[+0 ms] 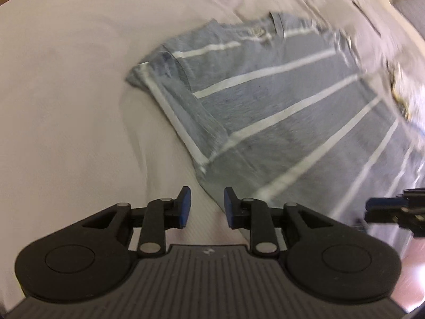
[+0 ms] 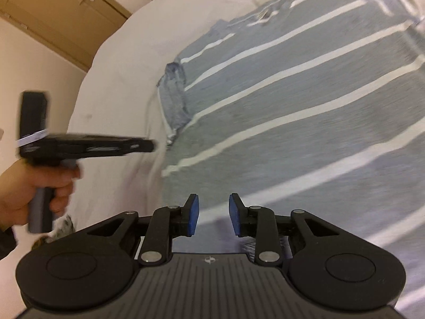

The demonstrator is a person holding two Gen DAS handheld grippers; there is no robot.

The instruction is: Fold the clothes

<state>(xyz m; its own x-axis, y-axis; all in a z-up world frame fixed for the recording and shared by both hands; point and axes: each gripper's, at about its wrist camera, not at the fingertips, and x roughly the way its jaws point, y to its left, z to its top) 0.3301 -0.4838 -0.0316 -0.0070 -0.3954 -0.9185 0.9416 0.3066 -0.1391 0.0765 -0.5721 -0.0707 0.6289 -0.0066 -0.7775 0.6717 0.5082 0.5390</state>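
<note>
Item: grey cotton T-shirt with thin white stripes (image 1: 279, 111), lying flat on white bed sheet (image 1: 66, 93), sleeve at 10 o'clock; left tool (image 1: 207, 204) and right tool (image 2: 213, 214) both released, empty; advice: pinch one hem corner each, fold evenly.

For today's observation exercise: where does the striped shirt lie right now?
The striped shirt lies flat on the white sheet, filling the right of both wrist views, ahead of both open grippers.
</note>
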